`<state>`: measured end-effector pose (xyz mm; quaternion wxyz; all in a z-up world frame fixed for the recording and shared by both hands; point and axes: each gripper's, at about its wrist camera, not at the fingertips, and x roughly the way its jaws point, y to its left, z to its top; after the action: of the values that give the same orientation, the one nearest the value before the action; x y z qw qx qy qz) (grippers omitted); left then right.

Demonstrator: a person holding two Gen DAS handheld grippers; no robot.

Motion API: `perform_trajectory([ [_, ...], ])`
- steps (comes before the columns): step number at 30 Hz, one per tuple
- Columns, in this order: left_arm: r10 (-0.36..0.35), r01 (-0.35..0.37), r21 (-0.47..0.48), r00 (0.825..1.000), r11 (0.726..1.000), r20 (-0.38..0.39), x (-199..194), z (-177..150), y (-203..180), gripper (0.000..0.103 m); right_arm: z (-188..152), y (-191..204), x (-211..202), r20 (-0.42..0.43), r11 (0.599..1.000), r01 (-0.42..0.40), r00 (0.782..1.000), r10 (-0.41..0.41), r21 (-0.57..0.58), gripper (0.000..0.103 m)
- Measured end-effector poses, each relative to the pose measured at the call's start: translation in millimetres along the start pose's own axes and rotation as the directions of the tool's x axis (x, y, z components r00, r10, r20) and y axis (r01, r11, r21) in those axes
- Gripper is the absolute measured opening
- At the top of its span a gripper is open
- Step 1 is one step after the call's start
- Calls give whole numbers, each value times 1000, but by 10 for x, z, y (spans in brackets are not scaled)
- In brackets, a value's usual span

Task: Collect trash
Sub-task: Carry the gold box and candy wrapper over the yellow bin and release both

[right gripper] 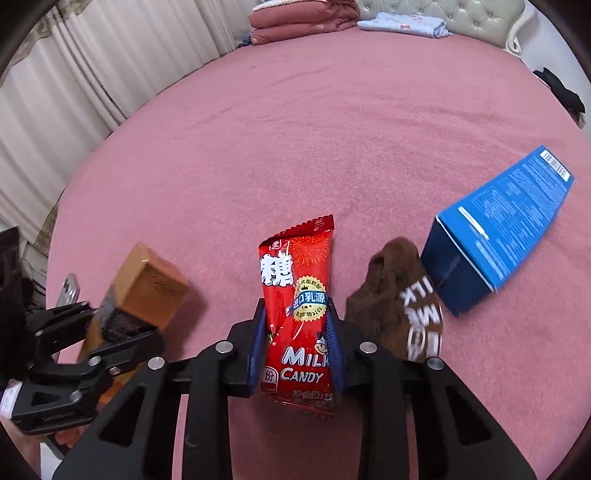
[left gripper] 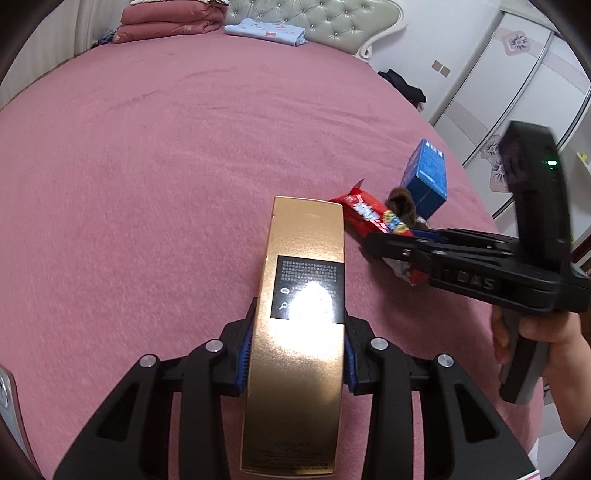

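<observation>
My right gripper [right gripper: 297,343] pinches the red candy wrapper [right gripper: 295,306] | wrapper's long axis runs along the fingers | my left gripper [left gripper: 295,350] clamps the gold box [left gripper: 299,332] | blue box [right gripper: 495,229] lies on the bed [right gripper: 295,129], nearer my right.

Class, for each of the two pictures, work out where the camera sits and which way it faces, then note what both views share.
Left wrist: rides the left gripper, facing down its fingers across the pink bed; pads clamp the gold box; the right gripper and a hand show.
Right wrist: rides the right gripper, facing likewise; pads clamp the red candy wrapper; the left gripper shows at lower left.
Shared: both boxes held or lying, wrapper, brown sock, blue box, headboard.
</observation>
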<state>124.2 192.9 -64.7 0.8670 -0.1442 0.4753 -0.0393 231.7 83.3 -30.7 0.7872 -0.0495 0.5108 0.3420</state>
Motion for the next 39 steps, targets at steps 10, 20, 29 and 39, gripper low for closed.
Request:
perform_trajectory([
  [10, -10, 11, 39, 1000, 999, -22, -153, -265, -536, 37, -628, -102, -754, 54, 997, -80, 995, 79, 16, 28],
  [20, -77, 83, 91, 994, 992, -72, -103, -622, -1428, 37, -1315, -660, -1391, 114, 988, -68, 992, 51, 142, 28],
  [29, -113, 128, 189, 990, 973, -90, 86, -802, -2378, 37, -1951, -1250, -1936, 152, 969, -13, 988, -26, 248, 28],
  [39, -184, 221, 257, 970, 941, -160, 341, -933, -3279, 37, -2467, -1810, -2484, 220, 938, 9, 971, -91, 348, 28],
])
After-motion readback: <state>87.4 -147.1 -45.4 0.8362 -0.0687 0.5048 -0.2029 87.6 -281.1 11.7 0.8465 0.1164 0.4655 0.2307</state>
